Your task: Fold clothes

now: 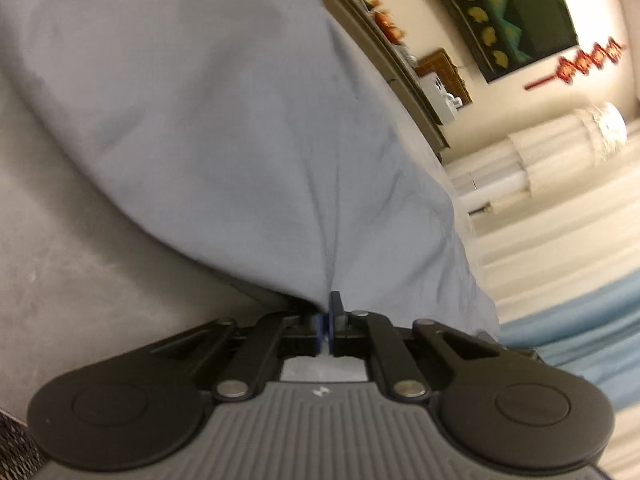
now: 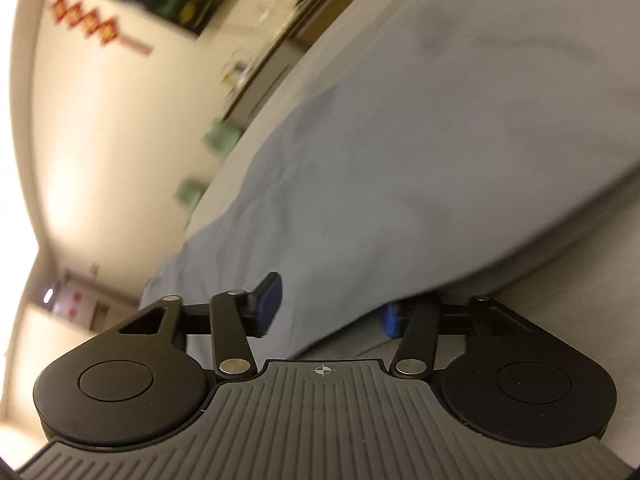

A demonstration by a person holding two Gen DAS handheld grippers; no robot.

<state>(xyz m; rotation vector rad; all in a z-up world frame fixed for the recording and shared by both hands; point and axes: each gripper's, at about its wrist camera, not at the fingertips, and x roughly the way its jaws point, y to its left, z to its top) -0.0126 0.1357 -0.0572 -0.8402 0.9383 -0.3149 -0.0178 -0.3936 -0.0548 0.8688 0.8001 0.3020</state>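
Note:
A grey-blue garment lies spread over a pale grey surface. In the left wrist view my left gripper is shut on a bunched edge of it, and folds fan out from the pinch. The right wrist view shows the same garment on the grey surface. My right gripper stands open there. The garment's near edge lies in the gap between the fingers. One blue pad rests over the cloth and the other peeks out from under its hem. Neither pad presses the fabric.
A low cabinet with small items on top runs along the far wall. A dark picture and a red hanging ornament are on that wall. White curtains and light blue fabric are at the right.

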